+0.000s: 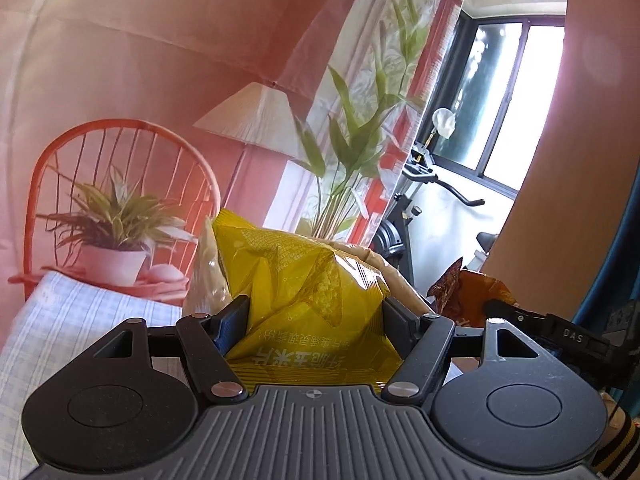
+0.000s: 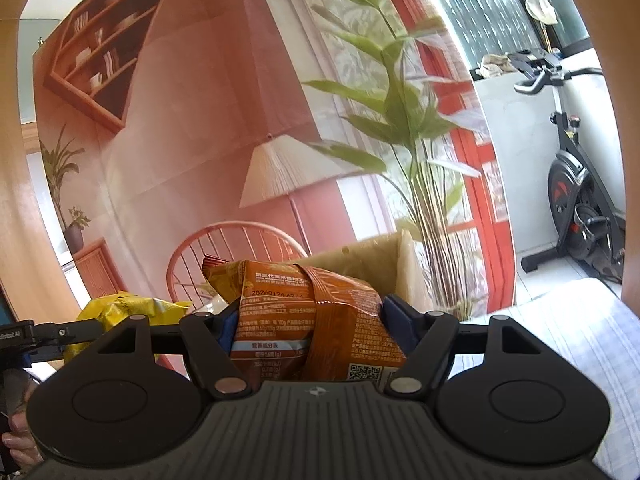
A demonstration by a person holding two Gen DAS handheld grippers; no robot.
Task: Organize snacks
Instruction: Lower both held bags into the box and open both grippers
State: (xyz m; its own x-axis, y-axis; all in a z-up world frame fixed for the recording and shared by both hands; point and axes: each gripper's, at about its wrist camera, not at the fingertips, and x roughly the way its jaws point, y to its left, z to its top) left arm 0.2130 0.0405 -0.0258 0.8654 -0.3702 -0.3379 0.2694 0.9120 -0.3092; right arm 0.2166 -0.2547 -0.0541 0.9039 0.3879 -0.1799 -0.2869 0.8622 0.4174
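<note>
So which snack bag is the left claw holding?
The yellow snack bag, pinched in the left claw. The orange snack bag sits in the right claw instead.

A snack bag (image 1: 304, 280) sits between the fingers of the left tool (image 1: 316, 312), a second bag (image 2: 316, 320) between those of the right tool (image 2: 312, 320), side by side, a printed backdrop (image 1: 140, 60) behind, an exercise bike (image 2: 580, 200) at right.
</note>
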